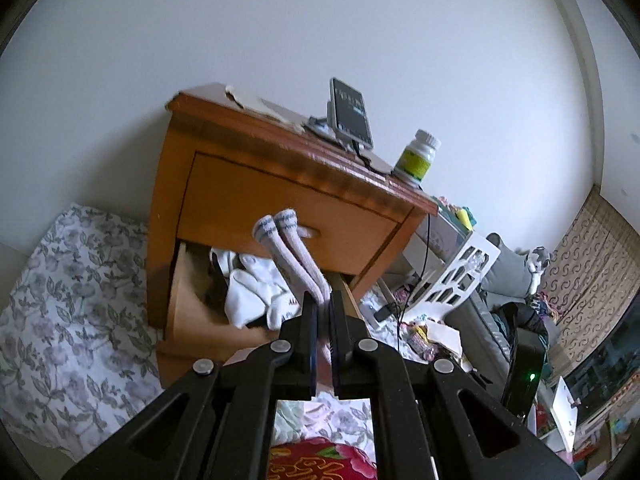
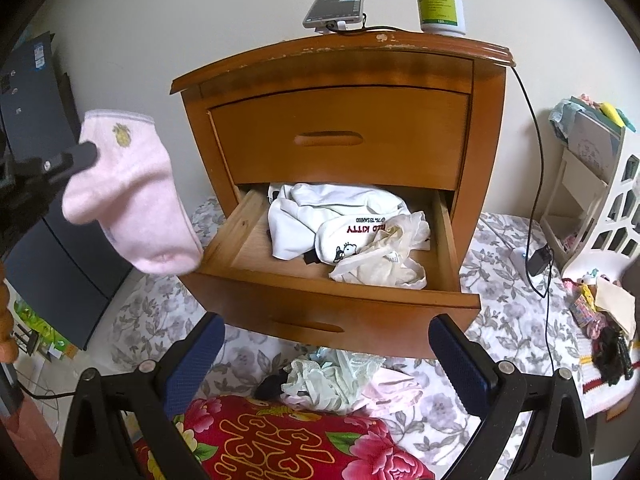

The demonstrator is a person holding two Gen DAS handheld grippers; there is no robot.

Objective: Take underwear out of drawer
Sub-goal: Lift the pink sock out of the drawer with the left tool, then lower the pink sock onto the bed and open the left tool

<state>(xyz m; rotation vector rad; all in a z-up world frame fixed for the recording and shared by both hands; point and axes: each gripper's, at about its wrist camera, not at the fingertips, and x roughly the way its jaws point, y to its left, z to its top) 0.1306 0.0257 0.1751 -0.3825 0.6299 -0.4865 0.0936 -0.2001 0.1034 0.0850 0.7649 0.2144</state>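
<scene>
My left gripper (image 1: 324, 300) is shut on a pair of pink socks (image 1: 296, 256), which it holds up in front of the nightstand (image 1: 280, 168). In the right wrist view the same socks (image 2: 132, 192) hang from the left gripper (image 2: 86, 156), left of the open lower drawer (image 2: 332, 292). Inside the drawer lie white garments (image 2: 320, 216) and a piece of cream underwear (image 2: 384, 260). My right gripper (image 2: 328, 360) stands open in front of the drawer, with nothing between its fingers. Below it, a small pile of pale underwear (image 2: 332, 380) lies on the floral bedsheet (image 2: 500, 320).
A phone on a stand (image 2: 334, 8) and a white pill bottle (image 2: 440, 4) sit on the nightstand top. A black cable (image 2: 536, 160) runs down its right side. A white cut-out rack (image 2: 608, 200) stands at right, a red floral cushion (image 2: 280, 440) lies near me, and a dark panel (image 2: 48, 200) stands at left.
</scene>
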